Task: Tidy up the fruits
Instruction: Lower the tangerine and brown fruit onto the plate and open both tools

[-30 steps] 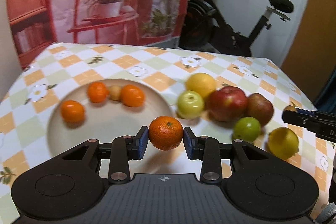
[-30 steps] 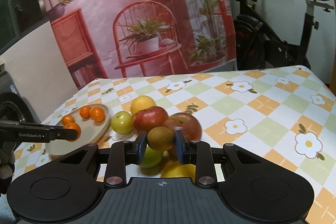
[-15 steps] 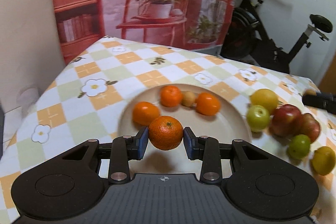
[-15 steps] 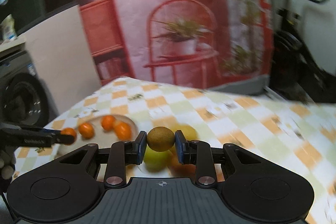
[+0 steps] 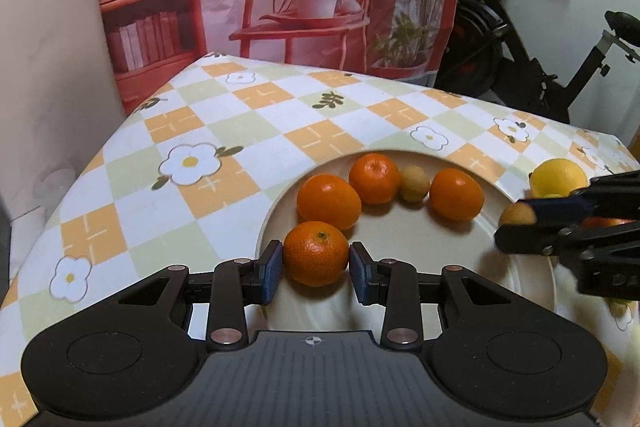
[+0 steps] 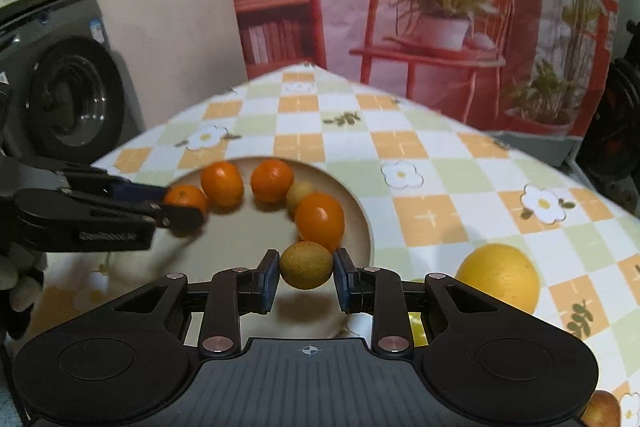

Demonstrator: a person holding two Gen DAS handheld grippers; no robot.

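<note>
Right wrist: left gripper (image 6: 182, 213) lettering blurred, unreadable, jaws clamping mandarin (image 6: 186, 199).

A small brownish-green fruit (image 6: 306, 270) is clamped between the jaws of the right gripper (image 6: 306, 277) above the near rim of a pale plate (image 6: 362, 223). Three oranges (image 6: 320, 221) and a small yellowish fruit (image 6: 300, 193) are seen on the plate. At the left, another orange (image 6: 185, 198) is held by the left gripper (image 6: 176, 205). A large yellow fruit (image 6: 500, 277) is seen on the checked desk (image 6: 432, 163) beside the plate.
</note>
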